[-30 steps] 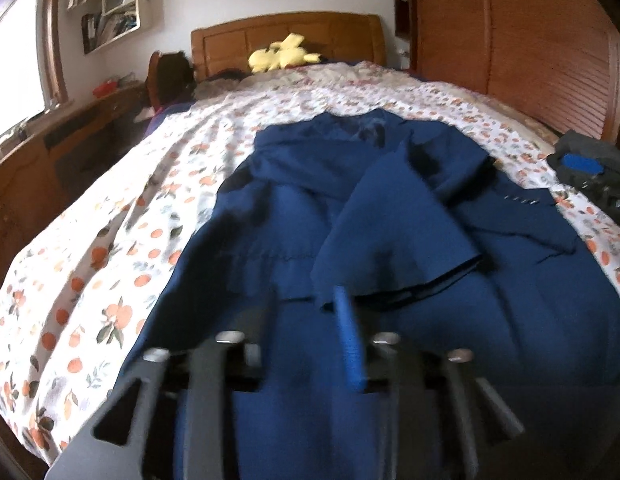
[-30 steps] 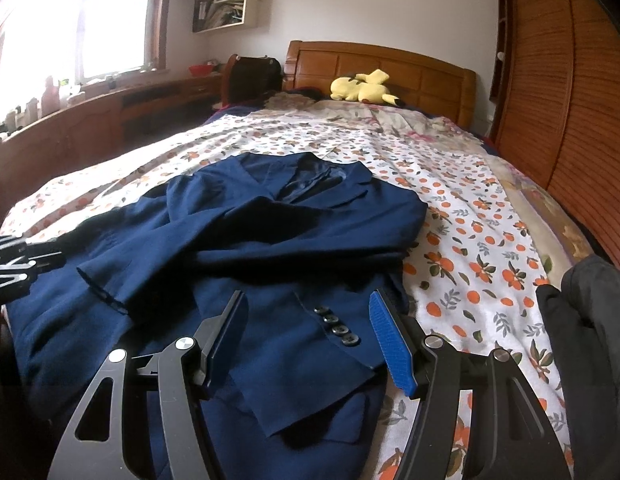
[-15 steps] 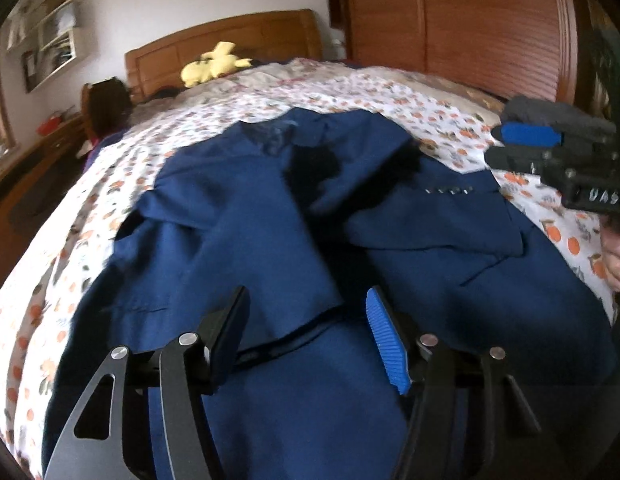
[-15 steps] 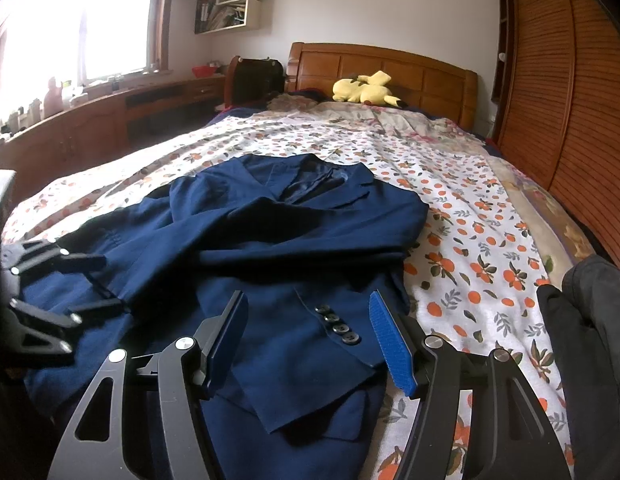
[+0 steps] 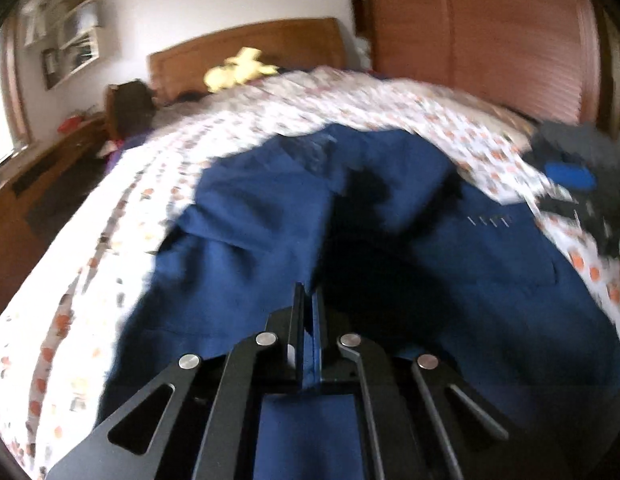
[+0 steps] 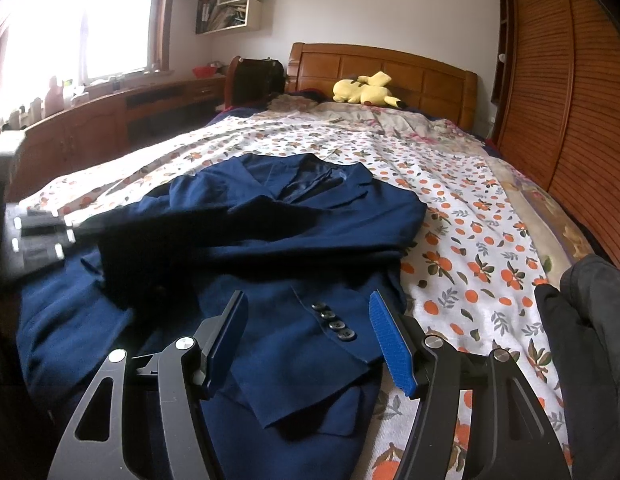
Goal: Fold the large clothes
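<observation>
Pinching what appears, through motion blur, a thin fold of the navy jacket (image 5: 246,240), the left gripper (image 5: 309,304) fingers may slip, while the right gripper (image 6: 310,340) gapes empty near the bed's (image 6: 470,208) foot edge.

Half a second earlier the left gripper (image 5: 308,300) had its fingers spread wide above the navy jacket (image 5: 390,248); its jaws then closed onto a fold of the jacket's blue cloth. Its view turned blurred with motion. In the right wrist view, the left gripper (image 6: 42,236) moved further over the jacket's near sleeve, which darkened in shadow beneath it.
</observation>
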Tool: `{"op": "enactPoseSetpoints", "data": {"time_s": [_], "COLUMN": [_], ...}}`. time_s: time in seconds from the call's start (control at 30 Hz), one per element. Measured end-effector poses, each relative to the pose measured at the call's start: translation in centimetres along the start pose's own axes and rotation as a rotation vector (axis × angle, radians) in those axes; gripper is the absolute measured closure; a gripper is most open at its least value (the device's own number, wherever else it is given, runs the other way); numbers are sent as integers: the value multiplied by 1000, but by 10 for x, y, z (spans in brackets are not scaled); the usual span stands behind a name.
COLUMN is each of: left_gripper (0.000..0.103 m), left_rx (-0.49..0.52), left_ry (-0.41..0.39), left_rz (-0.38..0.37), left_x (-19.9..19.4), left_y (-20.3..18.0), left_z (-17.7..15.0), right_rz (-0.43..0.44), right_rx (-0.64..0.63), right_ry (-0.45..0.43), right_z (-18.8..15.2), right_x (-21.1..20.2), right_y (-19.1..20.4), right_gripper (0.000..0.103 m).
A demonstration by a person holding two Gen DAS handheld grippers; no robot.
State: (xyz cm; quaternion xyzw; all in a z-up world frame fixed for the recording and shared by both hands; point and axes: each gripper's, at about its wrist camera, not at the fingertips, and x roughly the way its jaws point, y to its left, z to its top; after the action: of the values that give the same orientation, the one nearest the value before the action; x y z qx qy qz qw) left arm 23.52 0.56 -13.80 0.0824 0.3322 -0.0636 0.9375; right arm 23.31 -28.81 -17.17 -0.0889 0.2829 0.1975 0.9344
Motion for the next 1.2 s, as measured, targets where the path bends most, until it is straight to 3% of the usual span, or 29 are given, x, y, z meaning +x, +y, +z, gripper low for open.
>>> {"op": "enactPoseSetpoints", "data": {"time_s": [0.23, 0.4, 0.6, 0.73, 0.8, 0.83, 1.1, 1.2], "left_gripper": [100, 100, 95, 94, 80, 78, 71, 67], "left_rx": [-45, -71, -17, -46, -70, -77, -98, -85], "left_ry": [-40, -12, 45, 53, 57, 60, 120, 149], "left_rz": [132, 181, 233, 233, 216, 203, 116, 115], "left_x": [-4, 13, 33, 31, 27, 26, 31, 37], "left_y": [68, 110, 127, 135, 137, 137, 114, 106], "left_z": [29, 43, 43, 34, 27, 23, -17, -31], "right_rz": [-7, -15, -13, -7, -4, -2, 8, 6], "right_rx": [-17, -15, -27, -30, -30, -31, -34, -33], "right_ry": [12, 22, 39, 40, 39, 38, 40, 42], "right_z": [-2, -1, -3, -1, -1, -1, 0, 0], "right_x": [4, 10, 18, 22, 22, 22, 24, 24], "right_y": [1, 2, 6, 7, 8, 9, 13, 13], "right_gripper": [43, 43, 43, 43, 43, 43, 43, 43]}}
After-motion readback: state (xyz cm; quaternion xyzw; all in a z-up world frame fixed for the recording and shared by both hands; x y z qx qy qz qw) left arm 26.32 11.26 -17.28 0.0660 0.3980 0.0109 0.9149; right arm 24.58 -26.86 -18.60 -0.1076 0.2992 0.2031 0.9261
